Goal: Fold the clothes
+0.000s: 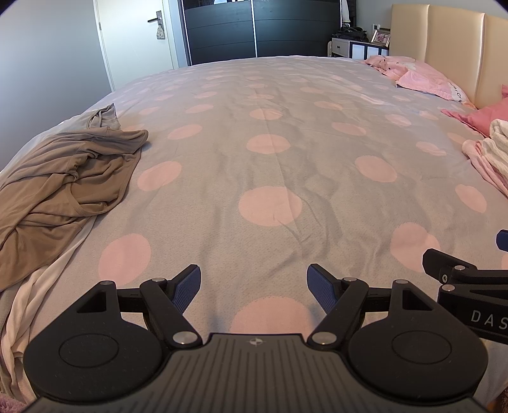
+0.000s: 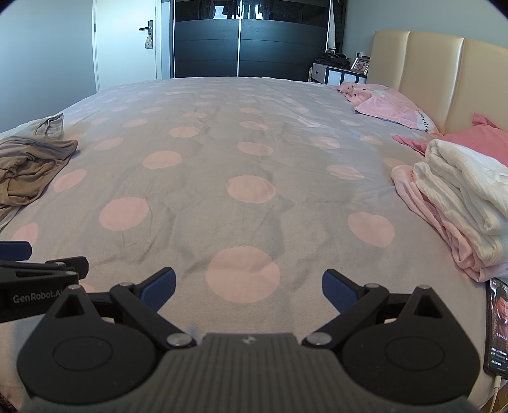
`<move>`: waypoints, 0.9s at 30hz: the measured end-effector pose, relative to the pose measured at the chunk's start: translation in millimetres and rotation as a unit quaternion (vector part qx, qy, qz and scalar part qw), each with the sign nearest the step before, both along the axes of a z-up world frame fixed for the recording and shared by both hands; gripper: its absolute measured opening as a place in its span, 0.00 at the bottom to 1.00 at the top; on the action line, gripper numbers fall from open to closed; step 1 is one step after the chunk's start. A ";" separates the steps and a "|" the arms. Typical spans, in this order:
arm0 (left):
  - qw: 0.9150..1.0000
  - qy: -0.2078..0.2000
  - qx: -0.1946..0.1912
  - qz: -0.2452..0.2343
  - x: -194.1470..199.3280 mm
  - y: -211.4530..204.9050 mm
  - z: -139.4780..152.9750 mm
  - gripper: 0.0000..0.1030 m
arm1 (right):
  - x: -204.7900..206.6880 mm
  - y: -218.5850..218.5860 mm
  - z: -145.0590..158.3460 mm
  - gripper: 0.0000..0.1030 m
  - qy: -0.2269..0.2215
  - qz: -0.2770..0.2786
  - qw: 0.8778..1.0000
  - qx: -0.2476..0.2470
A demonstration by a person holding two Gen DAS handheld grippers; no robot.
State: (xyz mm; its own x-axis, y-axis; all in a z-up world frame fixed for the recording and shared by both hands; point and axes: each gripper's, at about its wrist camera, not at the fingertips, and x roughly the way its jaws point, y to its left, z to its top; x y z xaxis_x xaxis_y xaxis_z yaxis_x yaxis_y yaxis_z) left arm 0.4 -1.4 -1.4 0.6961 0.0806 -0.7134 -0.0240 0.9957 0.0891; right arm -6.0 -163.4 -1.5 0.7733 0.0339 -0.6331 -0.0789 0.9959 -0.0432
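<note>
A crumpled tan shirt (image 1: 60, 181) lies unfolded at the left edge of the bed, seen smaller in the right wrist view as the same tan shirt (image 2: 28, 165). A stack of folded white and pink clothes (image 2: 460, 206) rests at the right side of the bed, its edge showing as folded clothes (image 1: 495, 149). My left gripper (image 1: 254, 286) hovers open over the spotted bedspread (image 1: 270, 178) with nothing between its blue pads. My right gripper (image 2: 249, 290) is also open and empty, side by side with the left one. Neither touches any garment.
Pink pillows (image 2: 397, 108) lie against the cream headboard (image 2: 428, 73). A phone (image 2: 497, 327) with a lit screen rests at the bed's near right corner. A white cloth (image 1: 22, 317) hangs off the left edge. A dark wardrobe (image 1: 260, 28) and a door (image 1: 136, 41) stand beyond.
</note>
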 end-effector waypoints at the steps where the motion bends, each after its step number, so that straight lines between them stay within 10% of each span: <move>1: 1.000 0.000 0.000 0.000 -0.1 0.1 0.1 0.71 | 0.0 0.0 0.1 0.97 0.000 0.000 1.000 0.000; 18: 1.000 0.004 0.006 0.012 -3.4 12.8 0.6 0.71 | -1.2 2.0 7.6 0.97 -0.003 0.004 1.000 -0.002; 27: 0.997 0.014 -0.052 0.053 -6.7 51.4 -1.0 0.71 | -0.4 9.5 11.3 0.97 0.000 0.007 1.000 -0.010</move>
State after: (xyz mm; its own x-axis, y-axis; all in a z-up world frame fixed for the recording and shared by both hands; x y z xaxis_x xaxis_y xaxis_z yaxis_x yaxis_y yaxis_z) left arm -6.3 50.0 -2.5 0.6677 0.0767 -0.7405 -0.1279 0.9917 -0.0126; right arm -6.4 -153.8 9.8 0.7735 0.0326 -0.6330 -0.0930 0.9937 -0.0625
